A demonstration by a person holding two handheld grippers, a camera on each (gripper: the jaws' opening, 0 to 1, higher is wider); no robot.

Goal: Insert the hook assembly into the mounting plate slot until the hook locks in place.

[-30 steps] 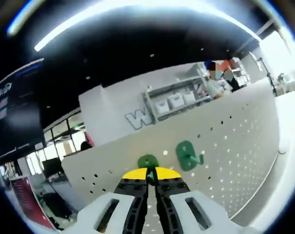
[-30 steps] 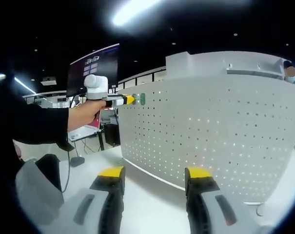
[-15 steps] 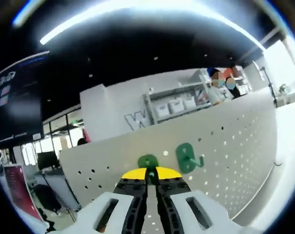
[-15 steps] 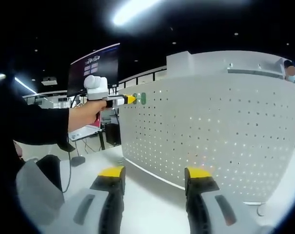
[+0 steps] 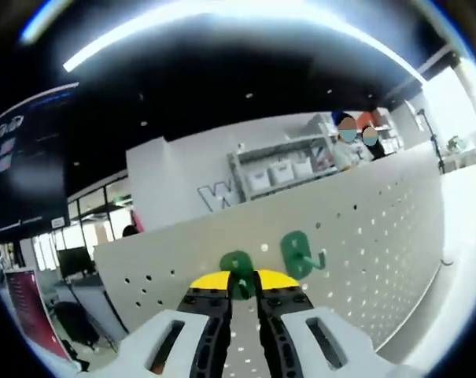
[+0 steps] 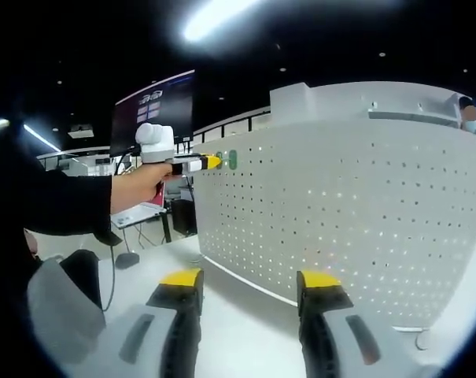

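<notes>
In the left gripper view I have my left gripper [image 5: 242, 285] raised against the white perforated mounting plate [image 5: 379, 236], near its top edge. The yellow-tipped jaws stand nearly closed, with only a narrow gap, and a green hook [image 5: 238, 268] sits right between the tips — I read it as pinched there, its round green base lying against the plate. Just to the right of it a second green hook [image 5: 298, 253] is already seated in the plate, its prong sticking out and curling up at the end. Behind the plate's top edge I see a white wall with shelving [image 5: 281, 165] carrying pale bins.

In the right gripper view, at far left, a hand [image 6: 139, 185] in a dark sleeve holds the left gripper [image 6: 215, 161] up at the plate's upper left corner, with green [image 6: 230, 160] showing right at the yellow tips; whether it is one hook or two I cannot tell at that size. The mounting plate [image 6: 356, 213] stands upright on the white surface [image 6: 245, 331], spreading across the middle and right. My right gripper [image 6: 249, 281] hangs low in front of it, well apart from the plate — jaws spread wide, nothing between them.
</notes>
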